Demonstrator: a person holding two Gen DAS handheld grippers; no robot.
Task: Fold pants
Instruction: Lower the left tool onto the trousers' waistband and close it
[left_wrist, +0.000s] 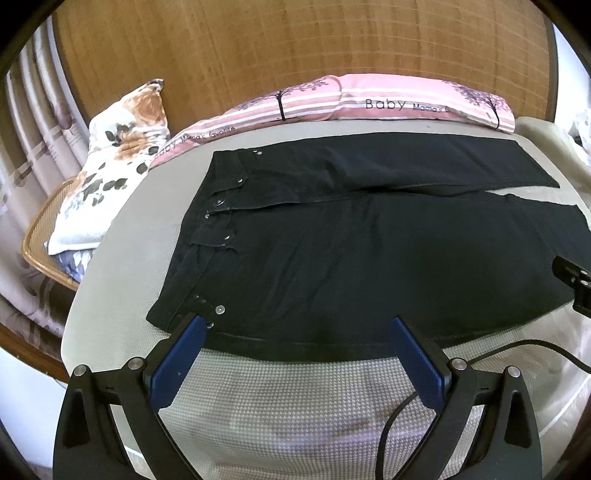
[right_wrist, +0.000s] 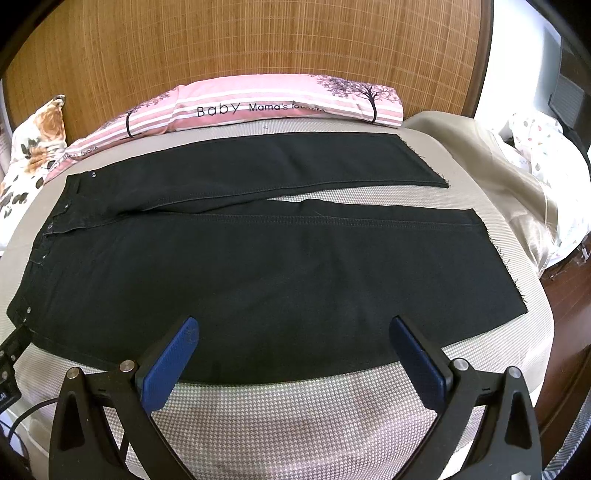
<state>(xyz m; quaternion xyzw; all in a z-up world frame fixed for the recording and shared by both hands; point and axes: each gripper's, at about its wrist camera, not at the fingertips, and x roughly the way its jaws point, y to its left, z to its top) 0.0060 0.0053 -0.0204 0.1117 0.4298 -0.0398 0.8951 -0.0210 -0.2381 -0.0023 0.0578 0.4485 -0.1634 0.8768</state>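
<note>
Black denim pants (right_wrist: 258, 258) lie spread flat across the middle of both frames, on a bed covered in a beige houndstooth-weave sheet (right_wrist: 295, 413). Waistband to frame left, the two legs running to frame right and parting into a narrow V toward the hems.

Left wrist view: left gripper (left_wrist: 297, 325), blue-padded fingers spread wide, nothing between them; its left pad (left_wrist: 177, 362) overlaps the waistband's lower corner by the silver rivets (left_wrist: 220, 309), contact cannot be judged. This view shows the fly and button area in detail, a floral cushion (left_wrist: 110, 162) on a wicker chair (left_wrist: 37, 240) at left, patterned curtains (left_wrist: 26, 122) at far left, and a black cable (left_wrist: 517, 349) trailing at lower right. Part of the other tool sits at the right edge.

Right wrist view: right gripper (right_wrist: 295, 325), fingers likewise parted and empty, tips over the near edge of the lower leg. Only this view shows both frayed hems (right_wrist: 498, 266) complete, plus a tan satin blanket (right_wrist: 480, 155) bunched at right.

Both views: pink striped pillow printed "Baby Mama's favorite" (right_wrist: 277, 103) along the top, woven bamboo headboard (right_wrist: 258, 40) behind.
</note>
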